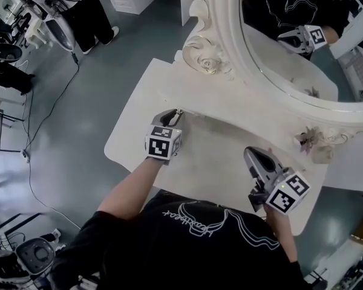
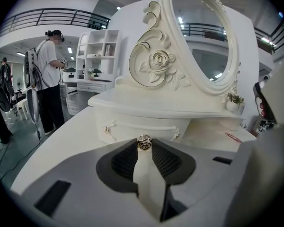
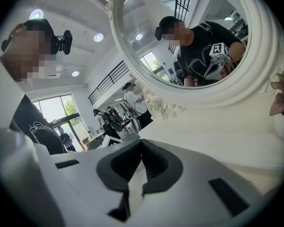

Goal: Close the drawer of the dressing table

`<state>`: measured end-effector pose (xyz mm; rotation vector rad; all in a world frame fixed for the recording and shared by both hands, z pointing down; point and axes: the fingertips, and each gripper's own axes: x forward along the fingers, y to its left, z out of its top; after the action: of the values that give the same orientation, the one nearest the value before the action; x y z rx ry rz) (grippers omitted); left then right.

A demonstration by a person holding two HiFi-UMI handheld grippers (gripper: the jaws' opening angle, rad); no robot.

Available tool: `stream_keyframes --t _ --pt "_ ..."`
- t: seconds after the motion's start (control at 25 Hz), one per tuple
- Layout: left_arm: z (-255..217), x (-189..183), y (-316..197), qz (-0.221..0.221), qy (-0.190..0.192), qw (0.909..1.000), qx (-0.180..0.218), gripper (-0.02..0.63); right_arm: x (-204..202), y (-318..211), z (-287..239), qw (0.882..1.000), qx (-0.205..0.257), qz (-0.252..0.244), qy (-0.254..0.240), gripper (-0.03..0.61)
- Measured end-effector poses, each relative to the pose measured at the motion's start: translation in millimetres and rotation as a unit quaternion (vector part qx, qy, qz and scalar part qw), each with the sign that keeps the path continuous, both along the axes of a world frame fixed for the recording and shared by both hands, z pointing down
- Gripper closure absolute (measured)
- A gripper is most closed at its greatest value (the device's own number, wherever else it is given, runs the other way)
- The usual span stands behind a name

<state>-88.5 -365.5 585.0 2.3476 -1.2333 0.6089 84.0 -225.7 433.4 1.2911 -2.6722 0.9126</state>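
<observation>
A white dressing table (image 1: 139, 132) carries a carved oval mirror (image 1: 302, 47). Under the mirror shelf sits a shallow curved drawer (image 2: 142, 123). My left gripper (image 1: 178, 113) reaches to its front, and its jaws (image 2: 143, 143) are shut on the drawer's small metal knob (image 2: 143, 141). How far the drawer stands out I cannot tell. My right gripper (image 1: 249, 153) hovers over the tabletop's right part, pointing at the mirror. Its jaws (image 3: 141, 144) are shut with nothing between them.
A small potted plant (image 1: 311, 142) stands on the shelf at the mirror's right foot. A person (image 1: 88, 11) stands on the grey floor beyond the table's left end, near stands and a cable (image 1: 48, 113). White shelving (image 2: 97, 56) lies behind.
</observation>
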Motion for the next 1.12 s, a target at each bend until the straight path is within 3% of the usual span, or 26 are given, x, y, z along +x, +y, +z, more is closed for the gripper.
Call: stream_keyframes --t 0.88,1.12 --pt "1.2 10.7 -12.8 -0.002 -0.004 1.0 0.003 0.515 7.8 3.5 0.2 1.0 0.0 0.003 -0.008 0.575" --pt "-2.6 10.3 -7.8 0.006 0.0 1.0 0.001 0.442 5.9 10.5 -1.2 1.0 0.003 0.0 -0.01 0.575"
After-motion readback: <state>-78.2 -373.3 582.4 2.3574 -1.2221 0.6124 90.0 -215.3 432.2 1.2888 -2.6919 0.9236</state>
